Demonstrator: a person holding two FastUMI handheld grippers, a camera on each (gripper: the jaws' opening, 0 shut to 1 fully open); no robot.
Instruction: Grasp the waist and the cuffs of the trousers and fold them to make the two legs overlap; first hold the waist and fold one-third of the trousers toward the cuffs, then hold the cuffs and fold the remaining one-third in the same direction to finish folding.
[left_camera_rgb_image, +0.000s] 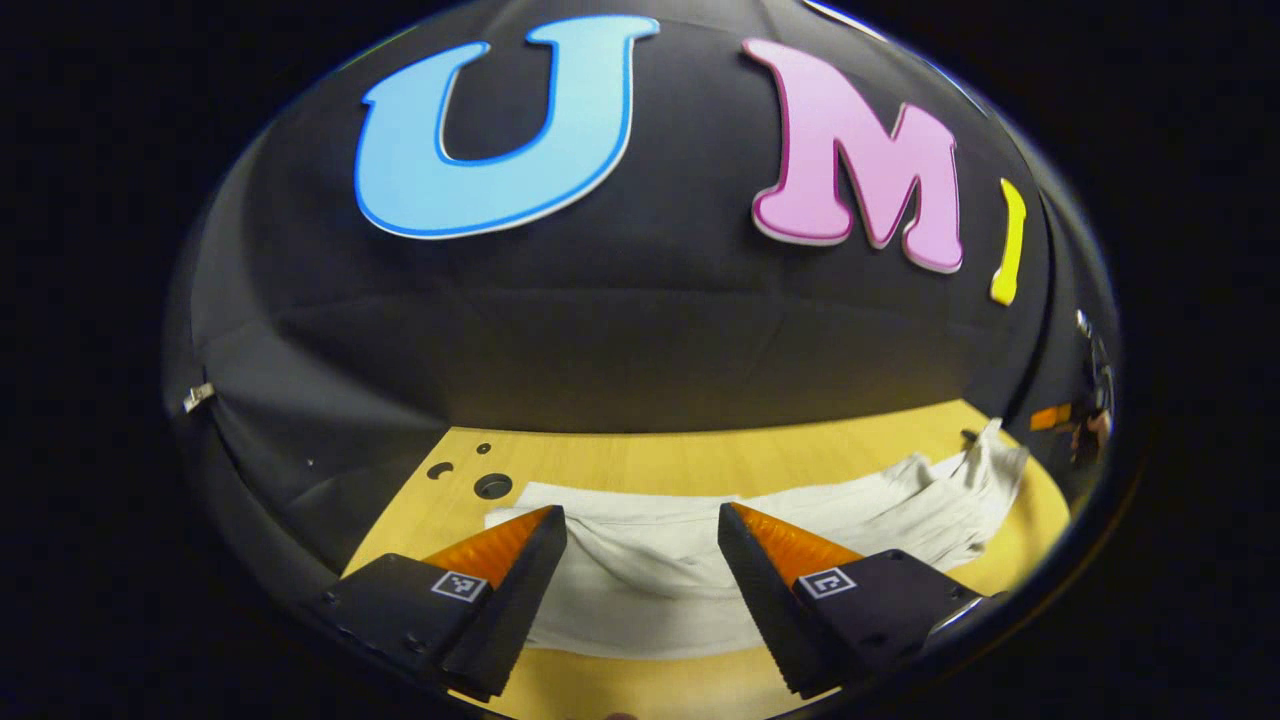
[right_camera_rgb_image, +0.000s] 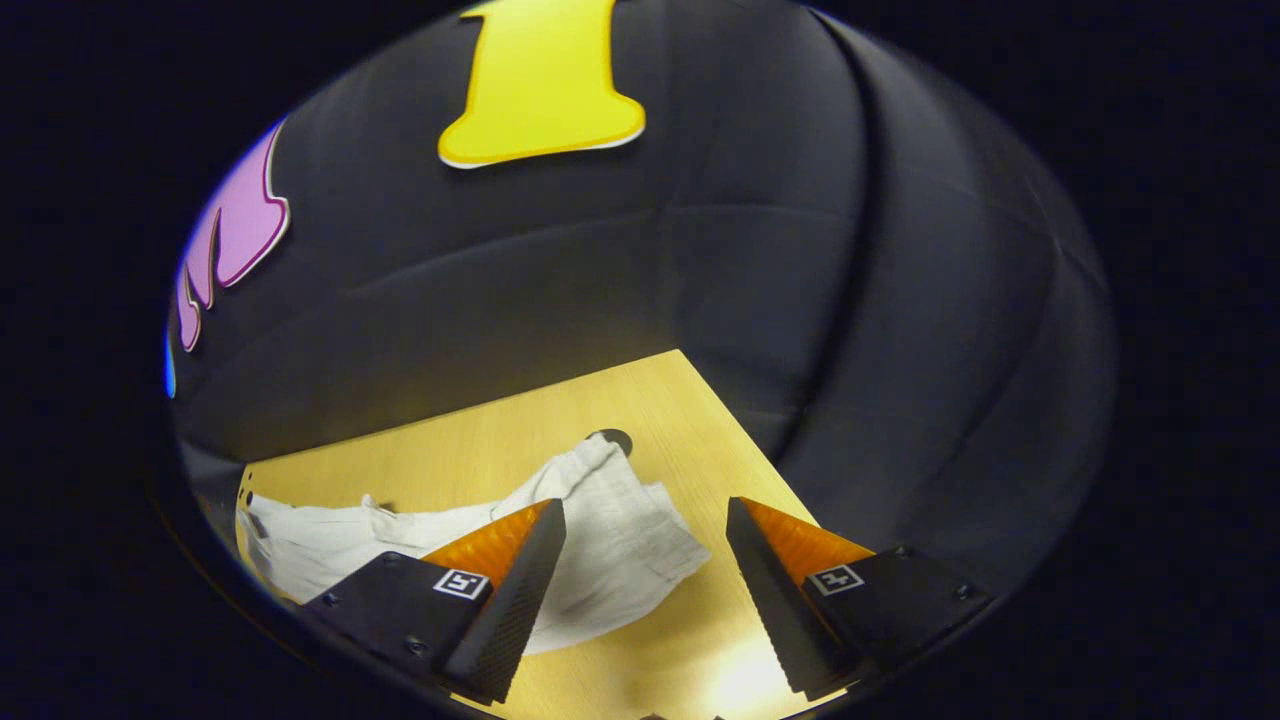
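Nearest in the left gripper view, the left gripper hangs over the near edge of the trousers with its jaws spread wide and nothing between them. In the right gripper view, the right gripper is the same, jaws apart and empty, above the bare bench just beside one rumpled end of the cloth. My reading is that each is held open and low like this to be ready for a first pinch, one at each end of the garment, so the legs can be laid over each other; no fold looks started yet.

Beyond the jaws, the one pair of pale trousers lies stretched along the yellow wooden bench, fairly flat at the left gripper's end and bunched and creased at the right gripper's end. Whether that bunched end is the waist or the cuffs I cannot tell.

Farther on, the bench has three dark round holes near its far corner
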